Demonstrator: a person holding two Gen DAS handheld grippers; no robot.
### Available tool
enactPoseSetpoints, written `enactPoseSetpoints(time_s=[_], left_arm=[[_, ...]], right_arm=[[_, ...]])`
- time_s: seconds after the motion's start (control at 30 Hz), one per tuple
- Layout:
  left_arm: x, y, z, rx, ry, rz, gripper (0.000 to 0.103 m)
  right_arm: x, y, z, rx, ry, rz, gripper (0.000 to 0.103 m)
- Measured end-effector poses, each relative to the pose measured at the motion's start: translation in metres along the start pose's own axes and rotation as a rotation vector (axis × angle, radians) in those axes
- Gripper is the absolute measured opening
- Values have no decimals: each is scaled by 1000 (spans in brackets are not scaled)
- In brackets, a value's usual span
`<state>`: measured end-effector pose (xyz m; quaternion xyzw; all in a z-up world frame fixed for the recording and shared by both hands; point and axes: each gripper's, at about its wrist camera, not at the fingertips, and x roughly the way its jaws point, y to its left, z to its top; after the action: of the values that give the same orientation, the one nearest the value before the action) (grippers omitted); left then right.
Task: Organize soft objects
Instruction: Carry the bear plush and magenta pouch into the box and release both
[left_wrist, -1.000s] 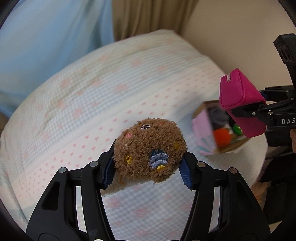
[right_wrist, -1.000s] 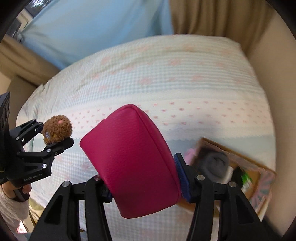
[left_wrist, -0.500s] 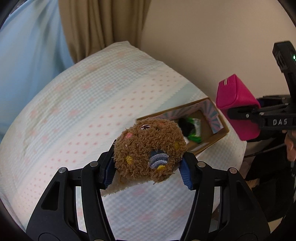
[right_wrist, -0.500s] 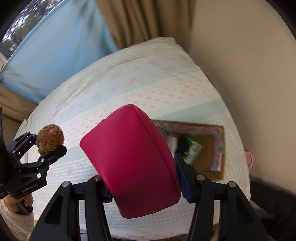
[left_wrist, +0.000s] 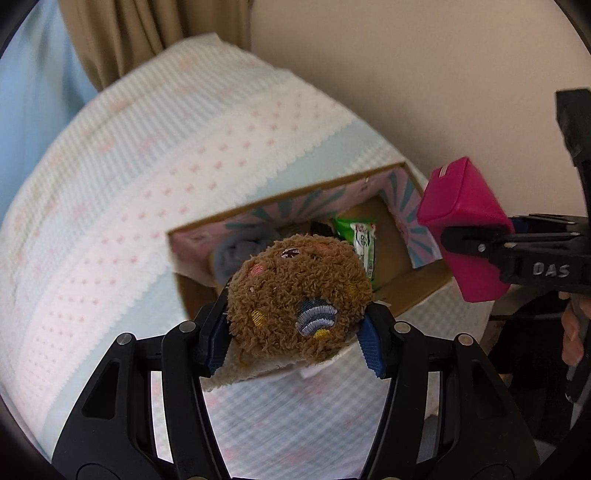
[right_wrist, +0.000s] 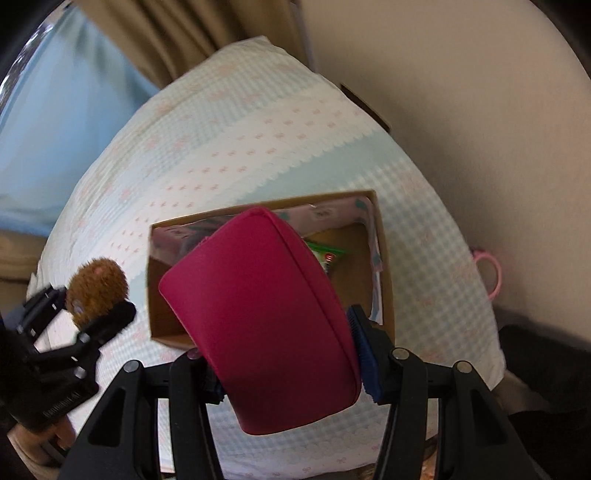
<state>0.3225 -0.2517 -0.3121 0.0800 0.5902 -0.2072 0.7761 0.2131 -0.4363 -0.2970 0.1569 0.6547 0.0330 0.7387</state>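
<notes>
My left gripper (left_wrist: 295, 339) is shut on a round brown plush toy (left_wrist: 295, 295) with an embroidered shell, held above the near edge of an open cardboard box (left_wrist: 207, 225) on the bed. My right gripper (right_wrist: 288, 365) is shut on a magenta pouch (right_wrist: 258, 325), held over the same box (right_wrist: 384, 258). The pouch also shows at the right of the left wrist view (left_wrist: 465, 225), and the plush at the left of the right wrist view (right_wrist: 98, 284). Inside the box lie a grey soft item (left_wrist: 240, 251) and a green packet (left_wrist: 360, 240).
The box sits near the bed's right end on a pale blue and white cover with pink dots (left_wrist: 147, 166). A beige wall (left_wrist: 406, 74) runs close behind it. Tan curtains (right_wrist: 177, 37) hang at the back. A pink loop (right_wrist: 491, 273) hangs off the bed's right side.
Both grippers have moved closer to the box, which now sits larger and more central in both views. The pouch now hangs over the box opening. Both grips are unchanged.
</notes>
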Motion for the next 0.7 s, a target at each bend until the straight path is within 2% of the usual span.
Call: enactPoseSetpoints(time_s=[0.23,0.33,0.4,0.47,0.5,0.57,0.6,0.63,0.7], left_arm=[[62,-15,4,-6,81,23,55],[75,-18,7,-6,105,34,55],[80,-21,8,16,103,20,65],[83,-25,6,59,109,49,100],[85,-27,5,78,120,93,103],[85,-27,3,82,123,96,103],[86,-25,2,72,130,92,103],[85,-22,0,60,139,85,103],[85,-17,-2,42,147,72,103]], right_arm=[[41,-21,14,70,61,41,50],[58,-25,21,91,93,41,50],[66,-28,24,113,115,48,52],[73,-29,26,122,141,52,52],[75,-28,27,121,154,52,57],[74,-25,29,105,147,53,75],[71,-24,30,90,123,54,91],[68,-22,31,74,105,47,101],[66,-17,32,33,84,19,101]])
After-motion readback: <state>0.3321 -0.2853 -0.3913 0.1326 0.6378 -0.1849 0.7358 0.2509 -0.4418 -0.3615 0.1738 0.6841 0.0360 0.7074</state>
